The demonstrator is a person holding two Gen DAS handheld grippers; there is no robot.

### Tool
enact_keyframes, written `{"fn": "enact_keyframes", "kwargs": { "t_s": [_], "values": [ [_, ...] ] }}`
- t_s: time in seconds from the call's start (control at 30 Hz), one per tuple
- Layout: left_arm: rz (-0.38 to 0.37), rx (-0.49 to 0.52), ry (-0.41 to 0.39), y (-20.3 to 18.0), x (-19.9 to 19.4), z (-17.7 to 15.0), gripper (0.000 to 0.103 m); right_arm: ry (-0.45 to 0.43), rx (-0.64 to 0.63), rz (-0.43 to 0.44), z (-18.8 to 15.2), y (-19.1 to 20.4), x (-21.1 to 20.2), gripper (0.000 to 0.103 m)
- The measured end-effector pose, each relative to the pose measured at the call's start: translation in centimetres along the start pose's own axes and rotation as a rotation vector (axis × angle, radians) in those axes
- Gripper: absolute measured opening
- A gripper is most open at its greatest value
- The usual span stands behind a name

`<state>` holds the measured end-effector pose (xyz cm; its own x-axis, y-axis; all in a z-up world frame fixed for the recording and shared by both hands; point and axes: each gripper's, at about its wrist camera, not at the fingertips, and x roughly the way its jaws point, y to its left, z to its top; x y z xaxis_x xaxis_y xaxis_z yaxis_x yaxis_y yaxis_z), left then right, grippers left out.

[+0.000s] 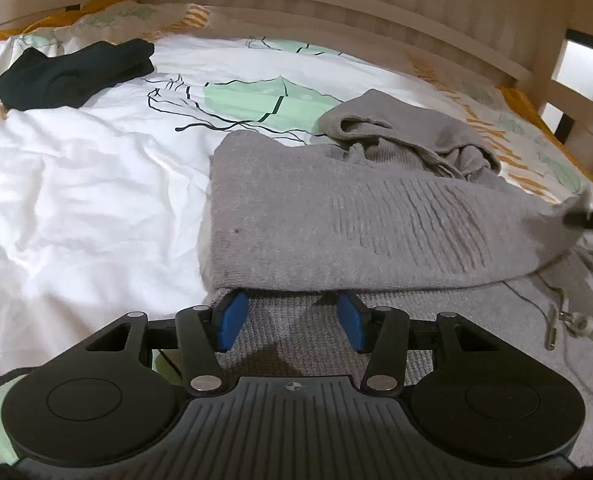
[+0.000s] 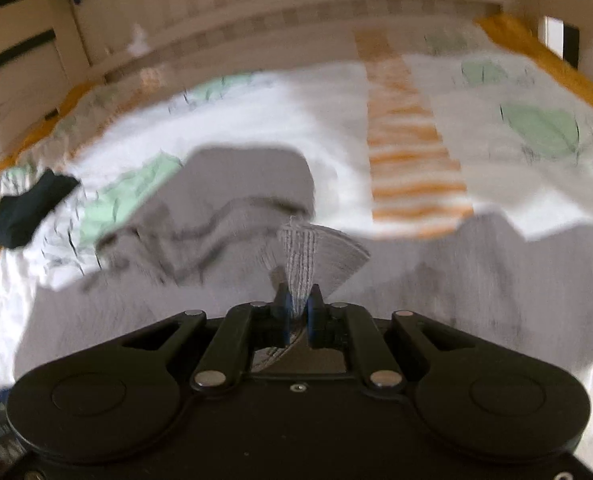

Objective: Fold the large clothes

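Spread over the near right part of a bed with a white quilt printed with green leaves and orange stripes (image 1: 96, 184): one large grey knitted hooded sweater (image 1: 296, 216), partly folded. Folded-over sleeve or panel with ribbed ridges lying across the body of the garment; hood (image 1: 408, 128) bunched at the far end, toward the pale wooden slatted bed rail (image 1: 336, 4). White drawstring with metal tip (image 1: 552, 328) trailing on the knit at the right. Left gripper (image 1: 292, 308) low at the near edge of the folded layer, blue pads (image 1: 232, 324) spread well apart, tips tucked just under the fold, grey knit beneath and between them; pads not seen pressing on cloth. Right gripper (image 2: 299, 300) with its fingers close together, a narrow gathered strip of ribbed grey hem standing between the pads; hem fanning out just beyond the tips; contact with both pads apparent, though the right wrist view is blurred. Same gripper visible as a dark tip at the far right edge of the left wrist view, at the lifted corner of the fold. Separate dark, near-black folded garment (image 1: 72, 76) at the far left of the quilt, well apart from the grey sweater.
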<state>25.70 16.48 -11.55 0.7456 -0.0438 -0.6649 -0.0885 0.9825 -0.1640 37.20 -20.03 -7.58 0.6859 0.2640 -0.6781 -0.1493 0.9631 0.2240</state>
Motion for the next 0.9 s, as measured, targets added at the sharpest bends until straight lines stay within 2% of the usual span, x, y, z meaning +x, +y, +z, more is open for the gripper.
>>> {"fn": "enact_keyframes", "kwargs": {
  "t_s": [0.1,0.23,0.57,0.77,0.87,0.9],
  "values": [
    [-0.001,-0.001,-0.002,0.1,0.0,-0.1,0.048,0.025,0.065,-0.003,-1.4,-1.5,0.4,0.024],
    [0.015,0.012,-0.011,-0.3,0.1,-0.3,0.048,0.029,0.119,-0.022,-2.9,-3.1,0.1,0.035],
    [0.027,0.023,-0.016,-0.5,0.1,-0.4,0.049,0.004,0.116,-0.046,-4.4,-4.2,-0.9,0.037],
    [0.048,0.047,-0.014,-1.0,0.3,-0.4,0.050,-0.061,0.088,-0.013,-5.8,-4.7,-0.7,0.038],
    [0.036,0.050,-0.009,-1.0,0.0,-0.2,0.052,-0.079,0.079,0.015,-6.2,-4.7,-1.0,0.046],
    [0.027,0.048,-0.003,-0.9,-0.2,-0.2,0.057,-0.077,0.074,0.030,-6.2,-4.6,-1.3,0.053]
  ]
}}
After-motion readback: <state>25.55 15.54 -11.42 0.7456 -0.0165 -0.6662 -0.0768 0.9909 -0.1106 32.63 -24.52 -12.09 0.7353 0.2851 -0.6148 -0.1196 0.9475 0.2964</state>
